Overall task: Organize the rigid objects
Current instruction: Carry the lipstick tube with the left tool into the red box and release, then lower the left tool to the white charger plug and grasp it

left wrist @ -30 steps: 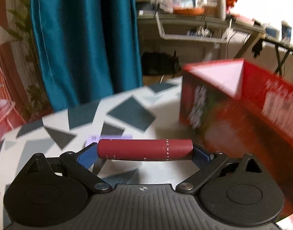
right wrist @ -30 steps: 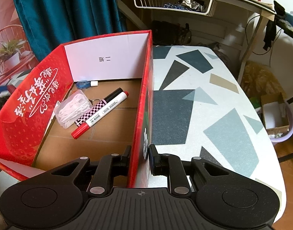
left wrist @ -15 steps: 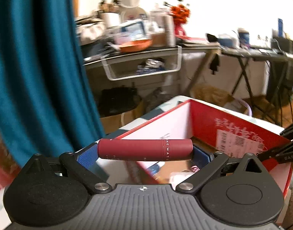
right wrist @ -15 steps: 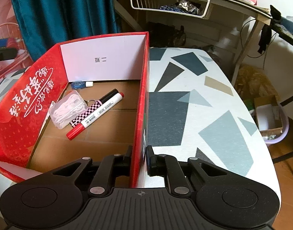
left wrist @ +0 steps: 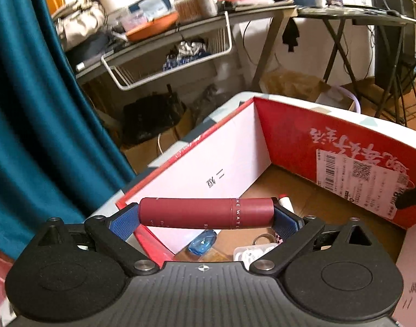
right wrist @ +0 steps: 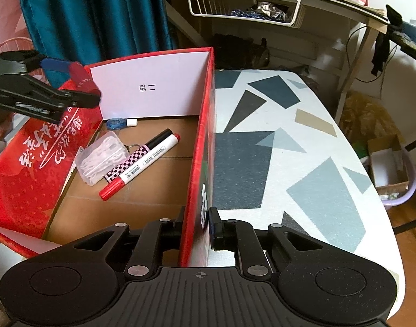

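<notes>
Right now the left gripper [left wrist: 206, 214] is clamped on a dark red cylindrical tube with a matte finish [left wrist: 205, 213], its blue pads [left wrist: 285, 222] pressing on the two ends so the tube lies crosswise between them, held in the air above the corner of an open red cardboard box with white lettering on its walls [left wrist: 289, 139]. From the right wrist view the same left gripper [right wrist: 80, 77] shows at the upper left, over the box's left wall and near the white inner end panel [right wrist: 153, 92], with the tube [right wrist: 81, 77] seen end-on. The right gripper [right wrist: 197, 222] is closed on the near end of the box's right wall [right wrist: 201, 163], one finger inside the box and one outside, both against the cardboard. On the brown floor of the box lie a red-capped white marker [right wrist: 140, 167], a black-capped pen with a checkered barrel [right wrist: 138, 158] touching it alongside, a clear plastic case of white pieces [right wrist: 100, 159] just left of them (what the pieces are is hard to tell), and a small blue translucent item with a white tip [right wrist: 121, 123] against the end panel. The box stands on a white table patterned with grey and blue angular shapes [right wrist: 303, 150], which stretches away bare to the right.
</notes>
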Demonstrator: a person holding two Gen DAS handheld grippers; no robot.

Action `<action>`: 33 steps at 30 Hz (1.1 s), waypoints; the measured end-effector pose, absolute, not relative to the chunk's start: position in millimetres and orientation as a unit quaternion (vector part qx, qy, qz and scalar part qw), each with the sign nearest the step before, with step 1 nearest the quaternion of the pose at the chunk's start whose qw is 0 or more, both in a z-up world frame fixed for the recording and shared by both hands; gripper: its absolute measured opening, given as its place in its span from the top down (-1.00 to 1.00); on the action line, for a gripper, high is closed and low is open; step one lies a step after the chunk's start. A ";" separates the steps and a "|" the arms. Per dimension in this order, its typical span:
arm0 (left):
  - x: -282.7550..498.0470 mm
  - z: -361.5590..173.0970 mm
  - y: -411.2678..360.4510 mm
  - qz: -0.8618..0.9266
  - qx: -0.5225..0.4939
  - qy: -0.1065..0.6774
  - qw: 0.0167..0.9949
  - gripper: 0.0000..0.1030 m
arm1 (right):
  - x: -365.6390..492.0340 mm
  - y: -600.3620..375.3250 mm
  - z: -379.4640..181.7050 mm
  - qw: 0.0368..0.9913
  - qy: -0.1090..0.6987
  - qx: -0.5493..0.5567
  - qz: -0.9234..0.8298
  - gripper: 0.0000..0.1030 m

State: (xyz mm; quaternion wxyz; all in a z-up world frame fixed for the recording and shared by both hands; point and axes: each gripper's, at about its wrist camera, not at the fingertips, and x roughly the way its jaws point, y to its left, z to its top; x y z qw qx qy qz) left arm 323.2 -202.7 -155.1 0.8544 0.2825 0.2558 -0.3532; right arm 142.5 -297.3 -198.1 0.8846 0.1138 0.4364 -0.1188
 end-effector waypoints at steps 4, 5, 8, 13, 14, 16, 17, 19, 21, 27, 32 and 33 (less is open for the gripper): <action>329.8 -159.2 -208.3 -0.345 0.282 0.269 0.854 -0.96 | 141.8 -298.6 -198.5 0.885 0.434 0.118 -0.116 0.72; 329.4 -158.2 -207.7 -0.344 0.283 0.266 0.855 -0.96 | 141.7 -298.5 -198.6 0.885 0.434 0.118 -0.116 0.72; 330.8 -152.8 -203.7 -0.348 0.269 0.271 0.856 -0.96 | 141.5 -299.0 -198.7 0.886 0.434 0.120 -0.115 0.71; 332.6 -150.7 -202.4 -0.344 0.261 0.288 0.855 -1.00 | 141.4 -299.3 -199.1 0.886 0.432 0.124 -0.116 0.71; 332.9 -150.2 -201.7 -0.345 0.258 0.292 0.854 -1.00 | 141.4 -299.2 -199.2 0.886 0.431 0.125 -0.116 0.71; 332.0 -147.7 -198.4 -0.342 0.255 0.283 0.859 -1.00 | 141.3 -299.0 -199.1 0.886 0.432 0.125 -0.116 0.71; 331.8 -145.6 -196.0 -0.340 0.253 0.279 0.862 -1.00 | 141.2 -299.0 -199.1 0.886 0.432 0.125 -0.116 0.71; 333.0 -139.5 -188.0 -0.338 0.239 0.275 0.868 -1.00 | 141.6 -298.9 -199.0 0.885 0.433 0.124 -0.117 0.71; 335.3 -133.3 -178.6 -0.336 0.226 0.273 0.873 -1.00 | 141.8 -298.9 -198.9 0.885 0.434 0.124 -0.117 0.72; 345.8 -120.4 -130.9 -0.308 0.196 0.274 0.890 -1.00 | 141.5 -298.7 -199.0 0.884 0.434 0.125 -0.118 0.72; 364.6 -126.1 -74.9 -0.233 0.165 0.296 0.911 -1.00 | 141.5 -298.8 -199.1 0.885 0.433 0.125 -0.118 0.71; 369.7 -130.0 -63.6 -0.215 0.155 0.305 0.915 -1.00 | 141.4 -298.8 -199.1 0.885 0.433 0.125 -0.118 0.71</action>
